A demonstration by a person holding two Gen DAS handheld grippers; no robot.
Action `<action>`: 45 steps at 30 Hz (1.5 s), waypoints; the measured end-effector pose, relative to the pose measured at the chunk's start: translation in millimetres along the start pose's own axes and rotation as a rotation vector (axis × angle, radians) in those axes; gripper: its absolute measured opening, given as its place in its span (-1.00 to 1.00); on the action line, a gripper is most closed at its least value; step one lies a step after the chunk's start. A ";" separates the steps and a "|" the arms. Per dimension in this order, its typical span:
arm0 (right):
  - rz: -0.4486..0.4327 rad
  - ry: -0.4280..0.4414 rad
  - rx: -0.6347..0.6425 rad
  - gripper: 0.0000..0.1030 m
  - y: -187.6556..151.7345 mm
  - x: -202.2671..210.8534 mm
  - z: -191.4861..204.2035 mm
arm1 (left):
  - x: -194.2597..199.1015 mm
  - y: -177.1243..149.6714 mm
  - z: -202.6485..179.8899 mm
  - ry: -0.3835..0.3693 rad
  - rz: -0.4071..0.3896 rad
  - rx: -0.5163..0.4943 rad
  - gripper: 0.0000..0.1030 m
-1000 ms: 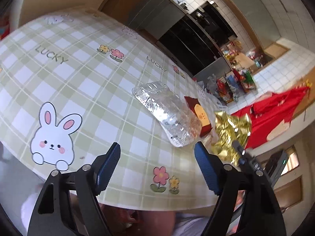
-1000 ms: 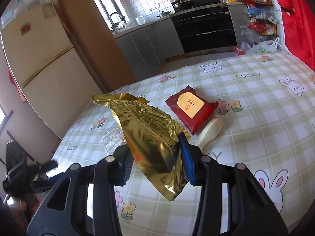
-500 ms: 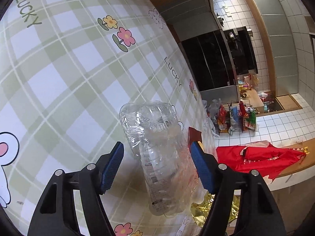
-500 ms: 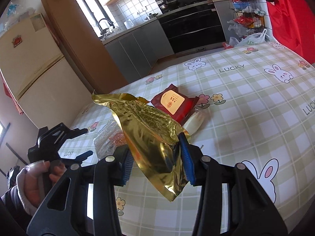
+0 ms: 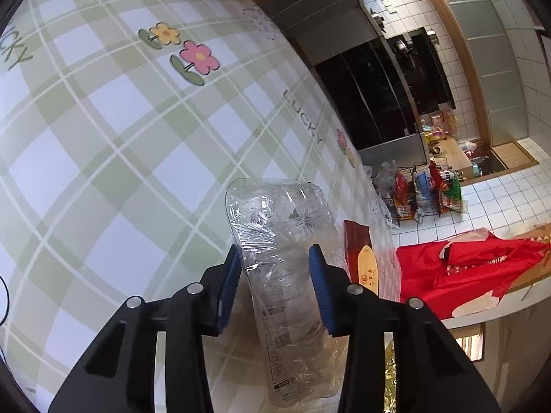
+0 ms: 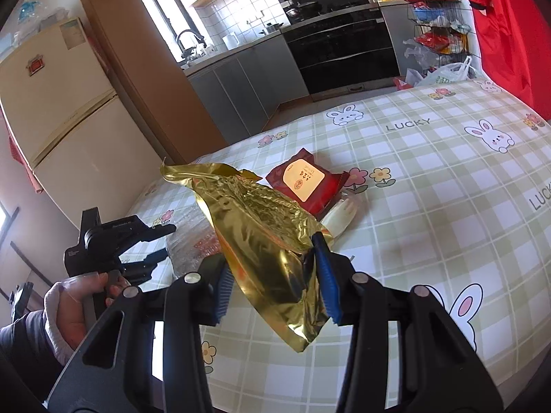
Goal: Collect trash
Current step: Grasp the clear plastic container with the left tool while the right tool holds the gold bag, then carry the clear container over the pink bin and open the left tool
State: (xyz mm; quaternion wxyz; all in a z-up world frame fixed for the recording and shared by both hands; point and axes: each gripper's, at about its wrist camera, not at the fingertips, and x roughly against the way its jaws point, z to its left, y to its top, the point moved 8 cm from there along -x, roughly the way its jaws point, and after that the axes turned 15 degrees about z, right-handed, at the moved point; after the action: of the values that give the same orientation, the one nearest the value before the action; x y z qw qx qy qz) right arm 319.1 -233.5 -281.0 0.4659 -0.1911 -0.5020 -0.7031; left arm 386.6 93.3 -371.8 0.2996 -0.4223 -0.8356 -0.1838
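Observation:
A crushed clear plastic bottle [image 5: 286, 275] lies on the checked tablecloth [image 5: 120, 120]. My left gripper [image 5: 274, 275] is shut on it, blue pads pressing its sides; the bottle also shows in the right wrist view [image 6: 193, 241]. My right gripper [image 6: 275, 275] is shut on a crumpled gold foil bag [image 6: 265, 241] and holds it above the table. A red snack packet [image 6: 306, 180] and a small white wrapper [image 6: 341, 215] lie on the cloth beyond the bag. The red packet also shows in the left wrist view [image 5: 360, 254].
The table [image 6: 447, 189] stretches right with bunnies and flowers printed on it. A fridge [image 6: 58, 113] stands left, kitchen cabinets and an oven [image 6: 337, 48] behind. A wire rack of goods [image 5: 423, 189] and red cloth [image 5: 465, 268] lie off the table's far edge.
My left gripper moved in around the plastic bottle and closed its fingers on it. My right gripper kept hold of the gold bag and stayed nearly still.

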 end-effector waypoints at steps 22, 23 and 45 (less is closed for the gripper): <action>-0.027 -0.001 0.031 -0.13 -1.9 17.7 10.0 | 61.5 -29.9 -85.8 -0.001 -0.078 -0.373 -0.54; -0.033 -0.002 0.033 -0.13 -1.6 20.3 10.6 | 63.1 -34.1 -92.7 -0.010 -0.076 -0.395 -0.54; -0.180 0.026 0.068 -0.13 2.0 114.9 39.1 | 164.2 -125.0 -184.3 -0.029 -0.221 -0.715 -0.54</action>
State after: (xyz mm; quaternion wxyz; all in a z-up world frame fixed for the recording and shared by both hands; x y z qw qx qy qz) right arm 256.5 -252.3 -178.8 0.4134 -0.1204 -0.5345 -0.7272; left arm 272.2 15.9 -132.1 0.0999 -0.4100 -0.7633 -0.4892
